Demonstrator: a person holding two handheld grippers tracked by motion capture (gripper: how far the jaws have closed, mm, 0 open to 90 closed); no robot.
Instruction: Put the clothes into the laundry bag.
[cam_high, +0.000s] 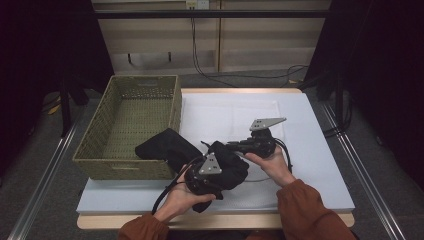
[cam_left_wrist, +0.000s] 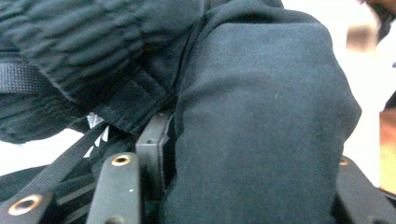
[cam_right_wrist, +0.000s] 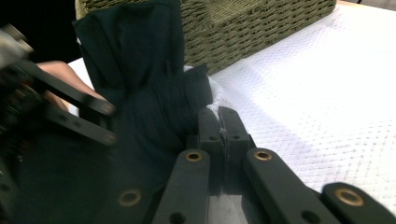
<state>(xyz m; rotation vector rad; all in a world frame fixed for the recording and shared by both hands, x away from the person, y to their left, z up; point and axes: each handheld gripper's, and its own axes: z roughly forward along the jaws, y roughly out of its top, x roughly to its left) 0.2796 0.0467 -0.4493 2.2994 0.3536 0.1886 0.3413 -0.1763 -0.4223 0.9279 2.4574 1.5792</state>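
Observation:
A black garment lies on the white table pad, one end against the front wall of the woven basket. My left gripper is dug into the bunched end near the person's side. In the left gripper view a thick fold of the garment fills the gap between the parted jaws of my left gripper. My right gripper points left at the bundle. In the right gripper view my right gripper has its jaws pressed together on a thin edge of the garment.
The olive woven basket stands at the table's left with nothing inside. A white cloth covers the pad behind the grippers. Cables run along the floor at the back.

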